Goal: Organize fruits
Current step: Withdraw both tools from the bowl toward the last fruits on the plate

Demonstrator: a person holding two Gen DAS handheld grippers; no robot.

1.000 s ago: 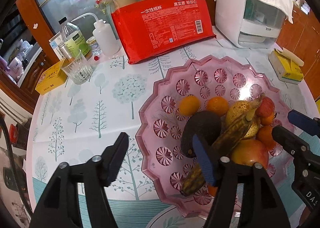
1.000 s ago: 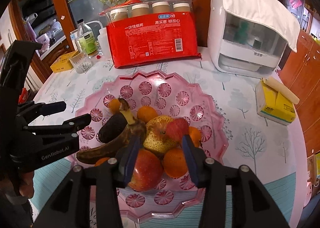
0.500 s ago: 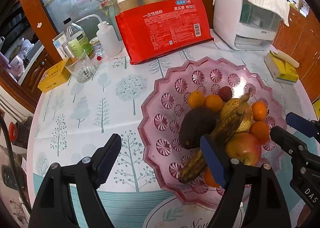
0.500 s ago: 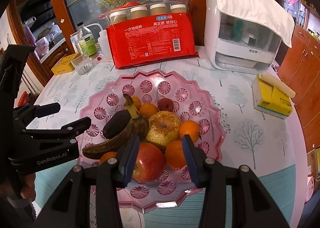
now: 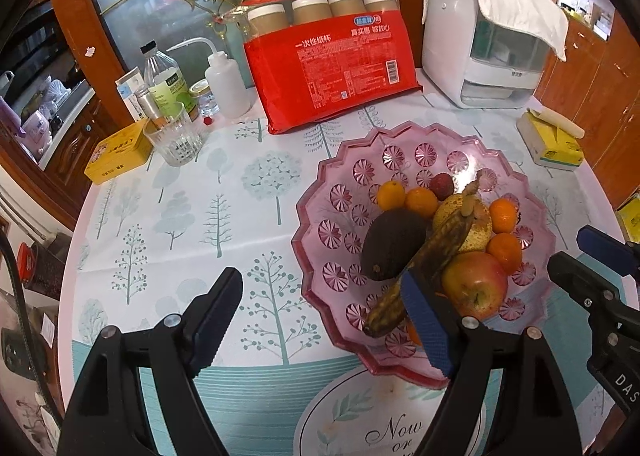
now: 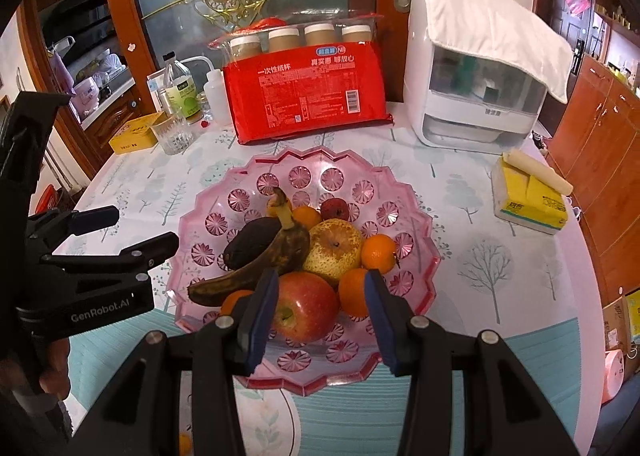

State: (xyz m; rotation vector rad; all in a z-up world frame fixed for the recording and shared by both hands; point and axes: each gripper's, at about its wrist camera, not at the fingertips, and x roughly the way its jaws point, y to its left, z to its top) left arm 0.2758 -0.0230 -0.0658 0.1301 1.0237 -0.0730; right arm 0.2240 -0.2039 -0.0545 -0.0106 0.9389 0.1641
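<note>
Fruit sits heaped in the pink glass dish point(image 6: 404, 216) on the tree-print tablecloth point(image 5: 192, 224), toward the near side of the dish. Contents: red apple point(image 6: 306, 306) nearest me, yellow pear point(image 6: 334, 246) behind it, a badly browned banana point(image 6: 276, 256) lying across the pile, a dark avocado point(image 5: 390, 244) to its left. Small oranges lie around the pile, one point(image 6: 378, 252) beside the pear, and a small red fruit point(image 6: 334, 209) at the back.

My right gripper point(image 6: 322, 314) hovers over the near rim with its jaws apart and nothing between the pads; the apple shows in the gap but is untouched. My left gripper point(image 5: 320, 314) hangs at the left edge of the dish, jaws spread wide and empty, one finger over the cloth, the other in front of the banana's tip.

Behind the dish: red pack of paper cups point(image 5: 332, 68), white appliance point(image 6: 476, 80) with a cloth draped over it, drinking glass point(image 5: 174, 138), yellow tissue pack point(image 6: 528, 200).
</note>
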